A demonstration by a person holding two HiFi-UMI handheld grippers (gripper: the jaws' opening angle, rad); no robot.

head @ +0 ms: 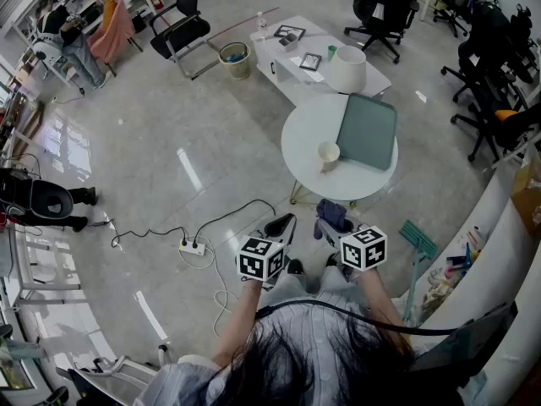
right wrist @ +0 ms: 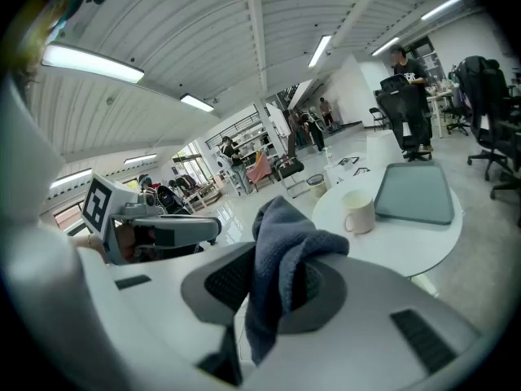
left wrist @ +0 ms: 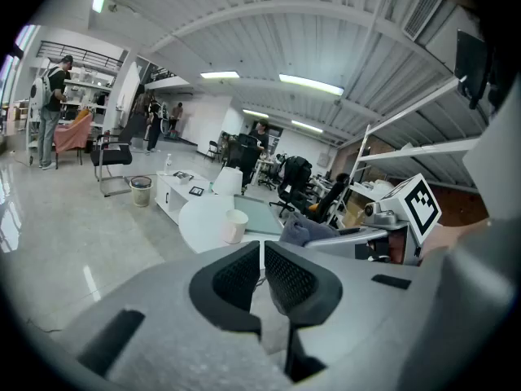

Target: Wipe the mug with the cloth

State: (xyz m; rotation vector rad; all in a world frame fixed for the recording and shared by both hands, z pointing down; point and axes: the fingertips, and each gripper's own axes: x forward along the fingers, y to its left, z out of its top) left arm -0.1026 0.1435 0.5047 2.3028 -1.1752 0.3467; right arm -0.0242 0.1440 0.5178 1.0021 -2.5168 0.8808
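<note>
A cream mug (head: 328,153) stands on the round white table (head: 308,134), near its front edge; the same mug (right wrist: 357,212) shows in the right gripper view and the mug (left wrist: 235,226) in the left gripper view. My right gripper (head: 335,223) is shut on a blue-grey cloth (right wrist: 281,267), which bunches over the jaws; the cloth (head: 332,216) hangs just short of the table. My left gripper (head: 279,227) is held beside it, over the floor, shut and empty, its pads (left wrist: 262,275) meeting. Both grippers are short of the mug.
A grey-green tray (head: 368,130) lies on the round table behind the mug. A low white table (head: 314,74) with a lampshade (head: 347,68) stands beyond. A power strip (head: 193,247) and cables lie on the floor to the left. Office chairs ring the room.
</note>
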